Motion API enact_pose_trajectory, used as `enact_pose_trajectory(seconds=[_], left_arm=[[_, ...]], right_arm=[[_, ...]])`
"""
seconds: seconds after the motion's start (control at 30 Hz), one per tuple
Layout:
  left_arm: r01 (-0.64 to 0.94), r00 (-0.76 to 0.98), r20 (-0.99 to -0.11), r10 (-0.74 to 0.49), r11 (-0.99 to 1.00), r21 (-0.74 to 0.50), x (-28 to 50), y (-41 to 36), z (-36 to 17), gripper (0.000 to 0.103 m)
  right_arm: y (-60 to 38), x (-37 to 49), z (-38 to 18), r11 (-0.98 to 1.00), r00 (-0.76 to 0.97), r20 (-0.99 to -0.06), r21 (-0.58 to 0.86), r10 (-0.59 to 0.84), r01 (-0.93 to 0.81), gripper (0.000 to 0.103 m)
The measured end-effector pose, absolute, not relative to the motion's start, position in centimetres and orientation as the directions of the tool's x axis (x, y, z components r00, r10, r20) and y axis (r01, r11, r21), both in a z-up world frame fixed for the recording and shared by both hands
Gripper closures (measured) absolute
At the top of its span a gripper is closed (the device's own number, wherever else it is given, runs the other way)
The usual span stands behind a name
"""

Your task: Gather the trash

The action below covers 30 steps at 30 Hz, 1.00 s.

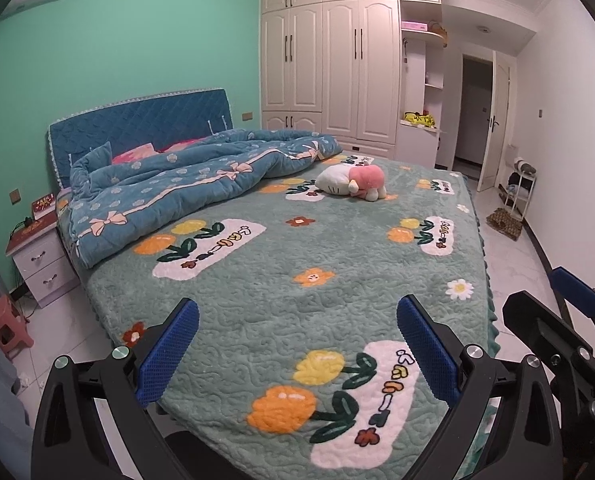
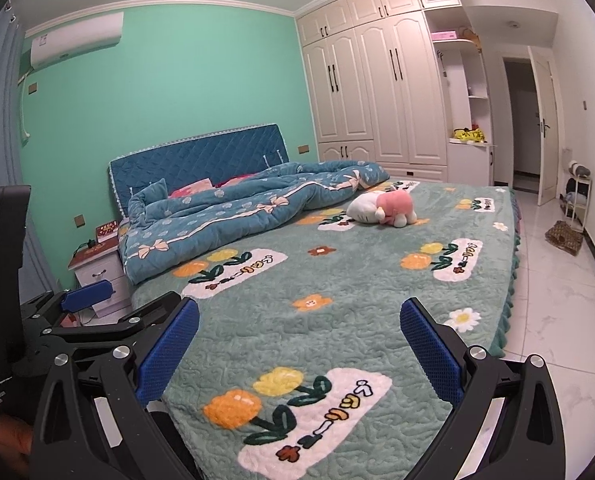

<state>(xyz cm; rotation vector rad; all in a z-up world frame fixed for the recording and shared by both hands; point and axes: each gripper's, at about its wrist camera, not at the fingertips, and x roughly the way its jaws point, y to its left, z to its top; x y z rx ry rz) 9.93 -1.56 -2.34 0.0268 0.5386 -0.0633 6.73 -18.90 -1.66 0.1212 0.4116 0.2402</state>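
Observation:
My left gripper is open and empty, held above the near corner of the bed. My right gripper is open and empty too, over the same end of the bed. Each gripper shows at the edge of the other's view: the right one and the left one. Small white scraps lie on the floor at the left of the bed. A brown woven thing lies on the floor by the right wall; it also shows in the right wrist view.
A plush toy and a rumpled blue quilt lie on the bed. A white nightstand and a pink stool stand at the left. A wardrobe, a small rack and an open door are beyond.

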Motion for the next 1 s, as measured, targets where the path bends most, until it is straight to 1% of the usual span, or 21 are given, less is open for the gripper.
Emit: enact_pose_trajectory(seconds=[0.13,0.33,1.0], left_arm=[[0.062,0.854,-0.519,-0.037,0.998,0.032,9.83,-1.37,-2.56,0.005],[0.054,0.850,-0.526,-0.028,0.998,0.034,9.86,-1.01,-2.68,0.005],[0.051,0.846,-0.533,-0.019,0.998,0.044,10.13,-0.91,-2.62,0.005]], right_arm=[[-18.67,6.93,-2.02,0.961,0.878,-0.397,0.169,0.269,-0.218,0.004],[-18.41,7.24,-2.42,0.956,0.865,-0.412,0.180,0.286,-0.230,0.004],[-18.29,7.55,-2.58,0.954,0.860,-0.418,0.182,0.293,-0.237,0.004]])
